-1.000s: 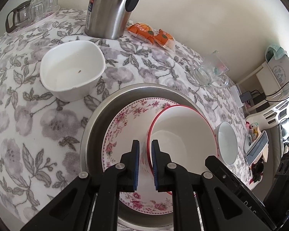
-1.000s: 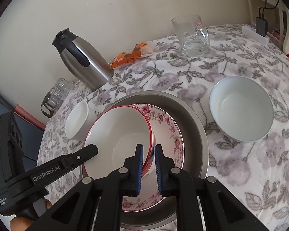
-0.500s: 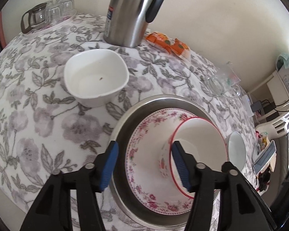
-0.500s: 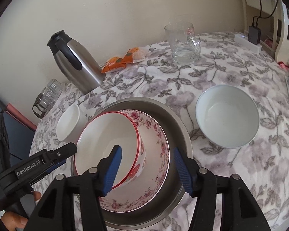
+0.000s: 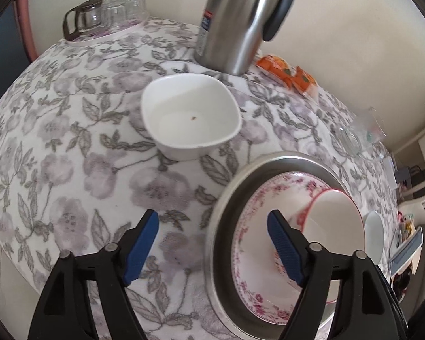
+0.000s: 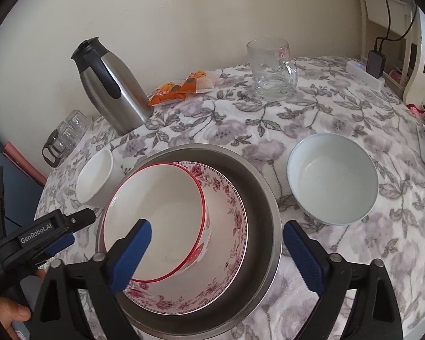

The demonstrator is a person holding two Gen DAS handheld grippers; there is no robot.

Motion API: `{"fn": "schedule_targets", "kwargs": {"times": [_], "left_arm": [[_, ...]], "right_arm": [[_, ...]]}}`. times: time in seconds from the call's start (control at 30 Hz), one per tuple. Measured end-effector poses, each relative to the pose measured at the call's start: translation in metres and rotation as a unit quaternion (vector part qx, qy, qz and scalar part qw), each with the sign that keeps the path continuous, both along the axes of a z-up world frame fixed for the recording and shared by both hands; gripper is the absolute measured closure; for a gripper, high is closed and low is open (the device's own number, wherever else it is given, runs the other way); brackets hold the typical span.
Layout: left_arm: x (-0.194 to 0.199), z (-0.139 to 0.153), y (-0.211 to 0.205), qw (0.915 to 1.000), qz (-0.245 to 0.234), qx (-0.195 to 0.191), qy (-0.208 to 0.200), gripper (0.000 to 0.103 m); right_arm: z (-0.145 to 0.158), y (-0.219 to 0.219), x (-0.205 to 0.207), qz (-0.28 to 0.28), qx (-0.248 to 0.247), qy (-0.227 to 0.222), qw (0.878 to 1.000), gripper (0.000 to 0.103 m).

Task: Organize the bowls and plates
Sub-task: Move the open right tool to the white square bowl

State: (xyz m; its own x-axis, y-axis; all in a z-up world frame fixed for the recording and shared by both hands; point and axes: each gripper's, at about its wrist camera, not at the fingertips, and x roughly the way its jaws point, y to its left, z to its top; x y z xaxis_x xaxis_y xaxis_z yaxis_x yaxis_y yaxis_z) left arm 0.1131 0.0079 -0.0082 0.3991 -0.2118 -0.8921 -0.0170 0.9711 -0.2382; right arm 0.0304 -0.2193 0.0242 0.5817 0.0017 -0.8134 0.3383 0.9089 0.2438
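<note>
On the floral tablecloth (image 6: 340, 107) sits your stack: a red-rimmed bowl (image 6: 155, 212) rests inside the floral plate (image 6: 229, 206), which lies in the steel basin (image 6: 257, 187). Nesting them that way keeps the crockery in 1 spot, and the bowl leans toward one side of the plate instead of sitting centred.

Your right gripper (image 6: 216, 250) hangs over the stack with its jaws opening wide; the bowl's near wall lies between them, but neither pad touches it. Your left gripper (image 5: 212, 245) is opening too, straddling the basin's rim (image 5: 221, 206) with only cloth and metal in the gap, gripping nothing.

2 bowls are not yet gathered, by my reading: the square white bowl (image 5: 189, 119) near the steel flask (image 5: 240, 19), and the round white bowl (image 6: 333, 178) just beside the basin.

Much stays unclear. The left view is smeared around the basin, the speck inside the square bowl is too small to name, and the glassware (image 5: 110, 14) at the far edge is crowded.
</note>
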Motion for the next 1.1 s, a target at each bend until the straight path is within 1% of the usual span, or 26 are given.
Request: {"fn": "schedule_targets", "kwargs": {"times": [0.1, 0.17, 0.27, 0.37, 0.4, 0.47, 0.57, 0.73, 0.83, 1.0, 1.1], "left_arm": [[0.001, 0.000, 0.007, 0.9999, 0.014, 0.007, -0.005, 0.018], [0.002, 0.001, 0.011, 0.9996, 0.023, 0.012, -0.009, 0.013], [0.003, 0.001, 0.019, 0.9991, 0.034, 0.022, -0.014, 0.012], [0.004, 0.002, 0.028, 0.9977, 0.049, 0.041, -0.022, 0.012], [0.004, 0.002, 0.032, 0.9970, 0.055, 0.048, -0.026, 0.011], [0.004, 0.004, 0.040, 0.9949, 0.069, 0.063, -0.036, 0.005], [0.005, 0.006, 0.055, 0.9922, 0.090, 0.075, -0.043, 0.004], [0.008, 0.007, 0.078, 0.9895, 0.119, 0.066, -0.047, 0.004], [0.009, 0.007, 0.089, 0.9880, 0.132, 0.062, -0.050, 0.004], [0.011, 0.009, 0.102, 0.9862, 0.143, 0.064, -0.054, 0.004], [0.012, 0.009, 0.108, 0.9860, 0.147, 0.054, -0.058, 0.004]], "right_arm": [[0.000, 0.001, 0.000, 0.000, -0.003, -0.002, 1.000, 0.000], [0.000, 0.003, 0.000, 0.001, -0.005, -0.002, 1.000, 0.000], [0.000, 0.003, 0.001, 0.000, -0.005, 0.000, 1.000, 0.000], [0.000, 0.004, 0.001, -0.001, -0.006, -0.001, 1.000, 0.000], [0.001, 0.005, 0.002, -0.001, -0.007, -0.002, 1.000, 0.000], [0.002, 0.009, 0.003, 0.000, -0.008, -0.004, 1.000, 0.000], [0.003, 0.015, 0.006, 0.002, -0.010, -0.006, 1.000, 0.000], [0.006, 0.029, 0.012, 0.009, -0.014, -0.011, 1.000, 0.000], [0.011, 0.040, 0.017, 0.018, -0.026, -0.016, 0.999, 0.000], [0.018, 0.060, 0.027, 0.036, -0.037, -0.026, 0.998, 0.000], [0.024, 0.075, 0.033, 0.049, -0.048, -0.037, 0.997, 0.000]]}}
